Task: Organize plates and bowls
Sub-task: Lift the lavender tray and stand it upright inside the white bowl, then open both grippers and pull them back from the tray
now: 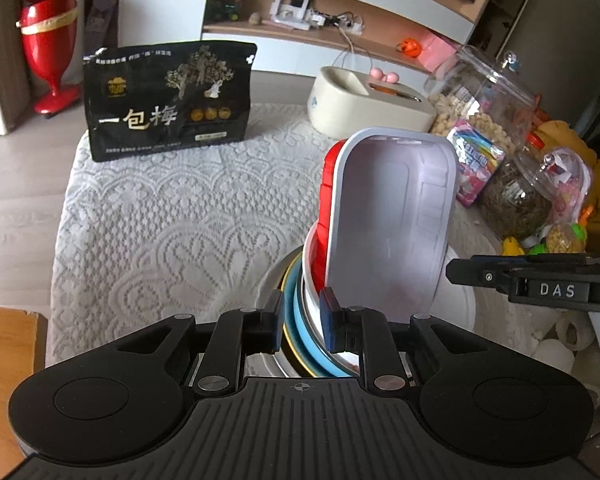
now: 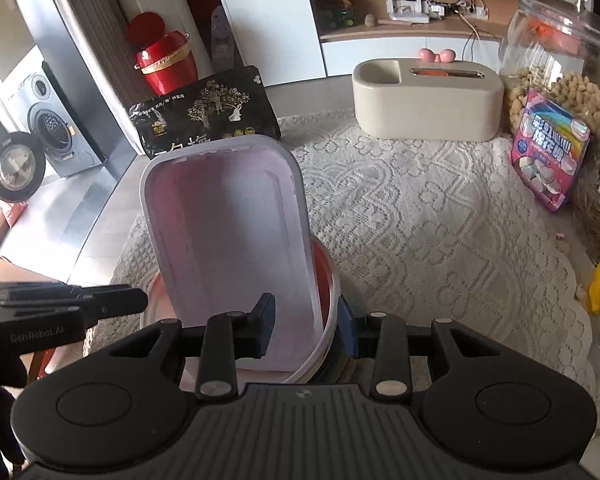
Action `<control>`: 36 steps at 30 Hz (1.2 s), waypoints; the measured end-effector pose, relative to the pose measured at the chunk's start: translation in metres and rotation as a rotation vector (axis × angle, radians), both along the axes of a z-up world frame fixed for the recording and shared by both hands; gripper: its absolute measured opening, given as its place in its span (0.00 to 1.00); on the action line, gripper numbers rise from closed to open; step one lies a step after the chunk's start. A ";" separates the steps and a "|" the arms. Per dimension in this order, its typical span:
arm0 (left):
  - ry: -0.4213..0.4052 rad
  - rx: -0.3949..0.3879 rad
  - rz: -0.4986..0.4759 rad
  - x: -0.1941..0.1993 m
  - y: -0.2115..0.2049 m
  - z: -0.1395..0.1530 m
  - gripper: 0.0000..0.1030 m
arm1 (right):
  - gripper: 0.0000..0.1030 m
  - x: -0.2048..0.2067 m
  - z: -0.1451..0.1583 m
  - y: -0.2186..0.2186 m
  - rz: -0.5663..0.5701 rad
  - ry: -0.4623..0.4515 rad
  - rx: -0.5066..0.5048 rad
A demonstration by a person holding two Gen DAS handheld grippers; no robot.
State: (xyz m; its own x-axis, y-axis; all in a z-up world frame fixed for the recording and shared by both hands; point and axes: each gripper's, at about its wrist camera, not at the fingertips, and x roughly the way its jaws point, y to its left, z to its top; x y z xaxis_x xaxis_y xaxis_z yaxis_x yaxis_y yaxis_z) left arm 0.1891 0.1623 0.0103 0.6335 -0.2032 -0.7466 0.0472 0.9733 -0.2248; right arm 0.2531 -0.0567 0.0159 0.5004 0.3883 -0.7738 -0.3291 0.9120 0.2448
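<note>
A stack of round dishes rests low over the lace-covered table [image 1: 172, 224]: a yellow-rimmed plate, a blue plate [image 1: 306, 342] and a white bowl [image 2: 333, 300]. A white rectangular dish [image 1: 388, 220] [image 2: 228, 220] stands tilted upright in the bowl, with a red piece [image 1: 327, 184] behind it. My left gripper [image 1: 304, 322] is shut on the stacked rims from the near side. My right gripper [image 2: 306, 330] is shut on the bowl's rim and the rectangular dish's lower end. Each gripper shows at the other view's edge: the right gripper [image 1: 540, 280], the left gripper [image 2: 80, 308].
A black snack bag [image 1: 168, 100] stands at the table's far left. A cream box [image 1: 364, 104] sits at the back, and glass jars [image 1: 484, 96] and a pink packet [image 1: 476, 164] crowd the right side. The table's left edge drops to the floor, where a red vase [image 1: 48, 40] stands.
</note>
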 end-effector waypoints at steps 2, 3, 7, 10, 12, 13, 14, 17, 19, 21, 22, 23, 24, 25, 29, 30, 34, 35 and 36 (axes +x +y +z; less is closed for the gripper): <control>0.001 0.002 0.004 -0.002 0.000 -0.001 0.21 | 0.34 -0.002 0.000 -0.001 0.007 -0.005 0.006; 0.003 0.002 0.004 -0.003 0.000 -0.001 0.21 | 0.34 -0.004 0.000 0.000 0.014 -0.012 0.002; 0.012 0.009 0.004 -0.005 0.000 -0.001 0.21 | 0.34 -0.006 0.002 0.004 0.023 -0.011 -0.021; 0.018 0.016 -0.001 -0.005 -0.003 -0.002 0.21 | 0.34 -0.008 0.002 0.005 0.026 -0.009 -0.029; 0.018 0.018 -0.003 -0.007 -0.005 -0.003 0.21 | 0.34 -0.009 0.002 0.005 0.031 -0.009 -0.035; 0.015 0.020 -0.004 -0.008 -0.006 -0.003 0.21 | 0.34 -0.010 0.002 0.004 0.031 -0.008 -0.034; 0.012 0.021 -0.005 -0.010 -0.007 -0.003 0.21 | 0.34 -0.010 0.002 0.004 0.029 -0.007 -0.033; 0.000 0.019 0.007 -0.017 -0.008 -0.004 0.21 | 0.34 -0.009 0.001 0.002 0.024 -0.009 -0.026; -0.010 0.017 0.032 -0.024 -0.006 -0.004 0.21 | 0.35 -0.010 0.001 0.002 0.023 -0.016 -0.020; -0.032 0.012 0.066 -0.032 -0.004 -0.004 0.20 | 0.36 -0.013 0.001 0.002 0.026 -0.027 -0.018; -0.043 0.004 0.082 -0.037 -0.003 -0.003 0.20 | 0.37 -0.015 0.000 0.002 0.028 -0.033 -0.013; -0.053 -0.010 0.099 -0.042 -0.002 -0.002 0.20 | 0.37 -0.017 0.001 0.001 0.030 -0.038 -0.003; -0.063 -0.027 0.114 -0.048 -0.002 -0.001 0.20 | 0.37 -0.021 0.001 -0.001 0.035 -0.041 0.015; -0.073 -0.042 0.124 -0.053 -0.002 0.000 0.20 | 0.37 -0.023 0.002 -0.002 0.040 -0.042 0.030; -0.134 -0.100 0.180 -0.075 -0.003 0.003 0.19 | 0.39 -0.039 0.005 -0.008 0.060 -0.074 0.071; -0.155 -0.114 0.204 -0.081 -0.005 0.003 0.17 | 0.39 -0.042 0.006 -0.008 0.061 -0.085 0.073; -0.246 -0.107 0.247 -0.105 -0.025 0.003 0.14 | 0.42 -0.072 0.009 -0.015 0.080 -0.147 0.122; -0.278 -0.098 0.252 -0.113 -0.030 0.002 0.14 | 0.45 -0.082 0.007 -0.018 0.084 -0.163 0.135; -0.323 -0.079 0.262 -0.124 -0.039 -0.001 0.14 | 0.47 -0.091 0.005 -0.021 0.084 -0.179 0.141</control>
